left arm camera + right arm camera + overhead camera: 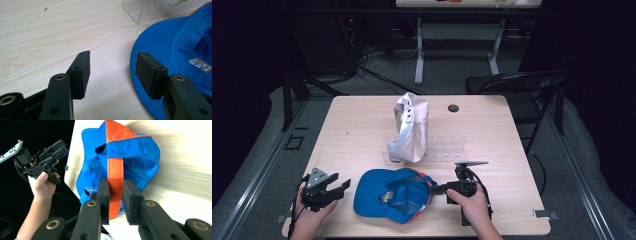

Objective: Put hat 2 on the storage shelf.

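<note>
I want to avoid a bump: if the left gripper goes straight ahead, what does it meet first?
Probably the blue cap: its brim lies just ahead of the open left gripper. Depth is unclear.

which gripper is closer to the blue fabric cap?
Right. The right gripper is shut on the blue fabric cap, fingers clamping its orange strip. The left gripper is open beside the brim, not touching.
</note>
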`<state>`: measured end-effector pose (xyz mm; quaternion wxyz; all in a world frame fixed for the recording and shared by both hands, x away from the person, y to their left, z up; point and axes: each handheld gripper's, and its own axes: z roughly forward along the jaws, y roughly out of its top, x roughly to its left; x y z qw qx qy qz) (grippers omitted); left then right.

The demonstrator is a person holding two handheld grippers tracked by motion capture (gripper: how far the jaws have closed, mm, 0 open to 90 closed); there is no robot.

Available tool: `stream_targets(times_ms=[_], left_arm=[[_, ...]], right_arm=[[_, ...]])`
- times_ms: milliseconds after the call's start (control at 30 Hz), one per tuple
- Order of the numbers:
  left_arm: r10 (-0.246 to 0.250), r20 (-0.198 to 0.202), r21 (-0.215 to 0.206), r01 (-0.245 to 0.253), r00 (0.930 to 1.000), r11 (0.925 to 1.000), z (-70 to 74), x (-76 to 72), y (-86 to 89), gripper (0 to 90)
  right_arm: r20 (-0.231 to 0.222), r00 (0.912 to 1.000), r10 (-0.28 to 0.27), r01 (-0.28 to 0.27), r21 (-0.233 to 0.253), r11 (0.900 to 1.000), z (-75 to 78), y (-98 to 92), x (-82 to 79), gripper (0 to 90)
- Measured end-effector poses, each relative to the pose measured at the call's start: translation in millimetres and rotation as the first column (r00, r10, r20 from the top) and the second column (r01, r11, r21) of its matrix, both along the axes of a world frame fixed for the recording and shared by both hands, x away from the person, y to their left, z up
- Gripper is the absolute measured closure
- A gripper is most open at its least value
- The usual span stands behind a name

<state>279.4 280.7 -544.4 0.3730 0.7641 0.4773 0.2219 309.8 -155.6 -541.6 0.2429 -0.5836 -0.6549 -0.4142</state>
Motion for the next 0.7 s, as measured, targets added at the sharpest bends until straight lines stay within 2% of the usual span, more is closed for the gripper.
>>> stream_targets(times_ms=[67, 100, 133, 167, 233, 267, 300, 333, 367, 400, 500, 600, 633, 667, 700], left_arm=[[0.0, 0.0, -0.002, 0.0, 1.0, 1.0, -0.5, 0.3, -1.2, 46.4], [-0.002, 0.001, 0.001, 0.002, 1.0, 1.0, -0.6, 0.5, -1.4, 46.4], [-0.002, 0.001, 0.0, 0.002, 1.0, 1.0, -0.8, 0.7, -1.8, 46.4], [-0.002, 0.0, 0.002, 0.002, 1.0, 1.0, -0.8, 0.8, -2.0, 46.4], [-0.004, -0.001, 0.002, 0.004, 1.0, 1.0, -1.1, 0.8, -2.4, 46.4], [-0.001, 0.001, 0.0, 0.001, 1.0, 1.0, -1.5, 0.8, -2.9, 46.4], [-0.002, -0.001, 0.002, 0.002, 1.0, 1.0, -1.5, 0.8, -2.8, 46.4], [-0.003, -0.004, 0.003, 0.003, 1.0, 1.0, -1.4, 0.8, -2.9, 46.4], [-0.003, -0.006, 0.003, 0.003, 1.0, 1.0, -1.5, 0.9, -3.0, 46.4], [-0.002, -0.007, 0.001, 0.002, 1.0, 1.0, -1.7, 0.9, -3.5, 46.4], [-0.005, -0.007, 0.006, 0.005, 1.0, 1.0, -2.0, 1.1, -4.4, 46.4], [-0.007, -0.006, 0.006, 0.007, 1.0, 1.0, -2.2, 1.2, -5.1, 46.4], [-0.006, -0.006, 0.005, 0.006, 1.0, 1.0, -2.3, 1.3, -5.0, 46.4], [-0.007, -0.008, 0.005, 0.007, 0.9999, 1.0, -2.3, 1.4, -4.7, 46.4], [-0.008, -0.008, 0.008, 0.008, 0.9999, 0.9999, -2.2, 1.5, -4.2, 46.4]], right_arm=[[-0.001, 1.0, -0.002, 0.002, -0.031, 1.0, 1.2, -9.5, -1.0, 77.3], [-0.003, 1.0, -0.009, 0.009, -0.009, 1.0, 0.4, -13.8, -1.6, 77.3], [-0.015, 0.9993, -0.035, 0.035, -0.016, 0.999, 0.9, -17.0, -2.8, 77.2], [-0.016, 0.9998, -0.015, 0.015, 0.015, 1.0, 0.2, -23.6, -2.7, 77.2], [-0.027, 0.9995, -0.018, 0.016, -0.069, 0.997, 1.2, -34.5, -2.6, 77.2], [-0.03, 0.9987, -0.042, 0.042, -0.003, 0.999, -3.0, -37.0, -2.8, 77.2], [-0.033, 0.9984, -0.046, 0.045, -0.042, 0.998, -2.4, -43.0, -2.8, 77.2], [-0.027, 0.9981, -0.055, 0.053, -0.052, 0.997, -4.1, -47.4, -2.5, 77.2], [-0.024, 0.9981, -0.056, 0.055, -0.035, 0.998, -5.8, -52.0, -2.3, 77.2], [-0.027, 0.9967, -0.077, 0.075, -0.056, 0.996, -7.5, -53.7, -2.1, 77.2], [-0.032, 0.9948, -0.097, 0.096, -0.023, 0.995, -13.2, -58.0, -0.6, 77.2], [-0.045, 0.9935, -0.105, 0.103, -0.037, 0.994, -16.6, -57.2, 1.2, 77.2], [-0.041, 0.9953, -0.088, 0.088, -0.008, 0.996, -17.5, -57.9, 1.6, 77.2], [-0.033, 0.9945, -0.099, 0.098, -0.04, 0.994, -18.5, -56.3, 2.1, 77.1], [-0.042, 0.9936, -0.105, 0.103, -0.037, 0.994, -18.9, -55.4, 2.0, 77.1]])
